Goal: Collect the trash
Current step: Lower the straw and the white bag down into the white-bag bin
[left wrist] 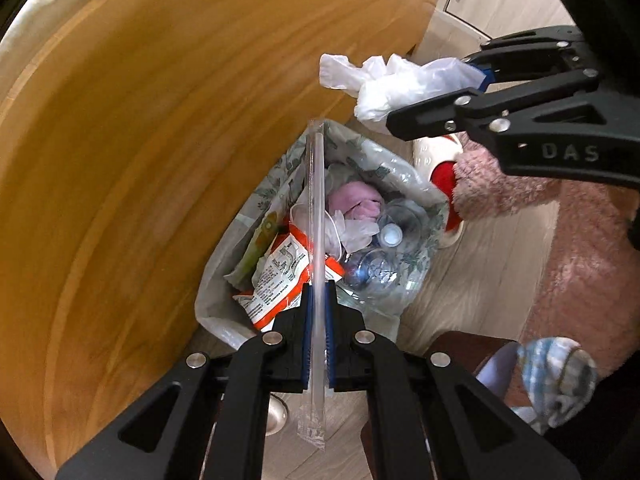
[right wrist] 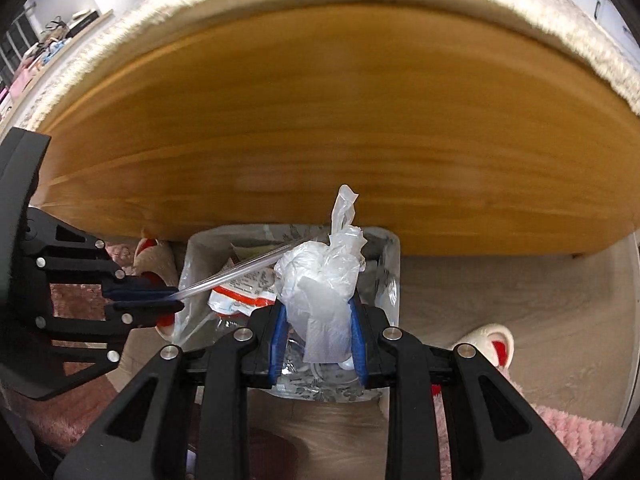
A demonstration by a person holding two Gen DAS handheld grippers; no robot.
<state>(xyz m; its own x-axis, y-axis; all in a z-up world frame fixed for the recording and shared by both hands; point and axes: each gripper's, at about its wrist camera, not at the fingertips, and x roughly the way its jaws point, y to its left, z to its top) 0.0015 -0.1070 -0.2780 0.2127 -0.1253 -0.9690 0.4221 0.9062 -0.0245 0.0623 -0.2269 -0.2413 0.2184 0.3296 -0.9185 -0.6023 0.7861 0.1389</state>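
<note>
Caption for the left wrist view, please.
Left gripper holds a wrapped straw over the lined trash bin; right gripper holds crumpled plastic.

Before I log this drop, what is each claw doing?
Left claw: closed on a wrapped clear straw.
Right claw: closed on a crumpled white plastic bag with tissue.

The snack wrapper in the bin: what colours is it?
Orange and white snack wrapper, clearest in the left wrist view.
</note>
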